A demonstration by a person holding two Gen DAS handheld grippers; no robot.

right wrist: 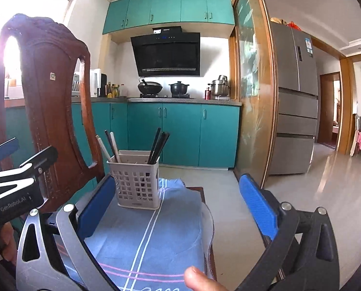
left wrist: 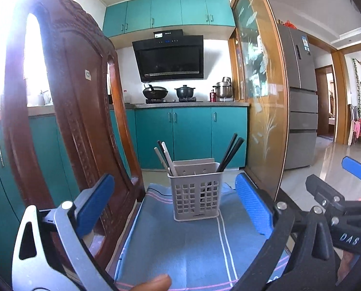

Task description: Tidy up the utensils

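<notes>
Both spread empty, left gripper [left wrist: 175, 203] and right gripper [right wrist: 178, 208]; ahead, upright basket [left wrist: 195, 194], chopsticks [left wrist: 230, 151] leaning upward, outward.

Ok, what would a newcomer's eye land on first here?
Probably the grey basket standing on the blue cloth straight ahead, with white chopsticks leaning left and black chopsticks leaning right. Next, the carved wooden chair back looming on the left, and the open left gripper framing the basket.

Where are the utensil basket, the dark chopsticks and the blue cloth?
utensil basket [left wrist: 195, 194], left wrist view, front lattice wall.
dark chopsticks [left wrist: 231, 151], left wrist view, upper shafts.
blue cloth [right wrist: 141, 237], right wrist view, bare middle.
</notes>
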